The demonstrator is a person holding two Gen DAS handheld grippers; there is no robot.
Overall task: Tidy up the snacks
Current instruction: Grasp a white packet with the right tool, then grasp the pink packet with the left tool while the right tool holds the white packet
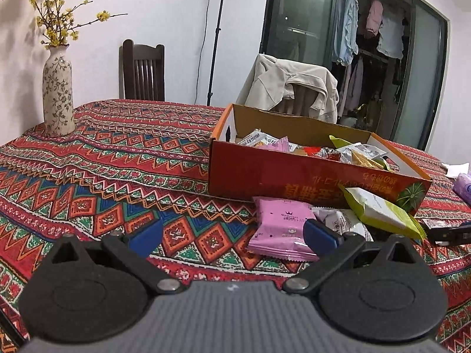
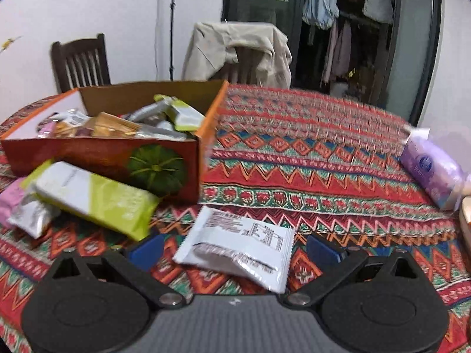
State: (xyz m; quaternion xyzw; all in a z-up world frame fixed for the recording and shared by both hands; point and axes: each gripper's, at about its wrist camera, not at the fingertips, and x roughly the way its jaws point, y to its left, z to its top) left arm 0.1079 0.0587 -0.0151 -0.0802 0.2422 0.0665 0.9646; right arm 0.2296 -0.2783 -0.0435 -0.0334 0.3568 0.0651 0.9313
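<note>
Snacks fill the orange cardboard box (image 1: 309,173) at the centre right of the left wrist view, a jumble of small wrappers reaching up to its rim. More packets lie loose on the table (image 1: 117,161) against the box's near wall: a pink packet (image 1: 279,229) at lower centre right, a crumpled silver-white packet (image 1: 338,223) just beside it, and a long green-and-white packet (image 1: 379,211) leaning on the box front. The left claw (image 1: 232,235) is spread wide at the bottom of the frame, gripping nothing; its right blue fingertip (image 1: 319,234) overlaps the pink packet's edge in the picture, but whether they touch cannot be told.

In the right wrist view the box (image 2: 112,153) sits at upper left, with a green pumpkin printed on its near wall. The green-and-white packet (image 2: 94,197) lies tilted in front of it, and a white packet (image 2: 238,244) with printed text rests on the cloth at lower centre, between the blue fingertips of the right claw (image 2: 235,253). That claw is also spread apart, its pads clear of the wrapper on both sides. A lilac tissue pack (image 2: 432,170) lies at the right edge of the frame, well apart from the box. This view is somewhat blurred.

A floral vase (image 1: 57,94) with yellow blossoms stands at the upper left of the left wrist view.
</note>
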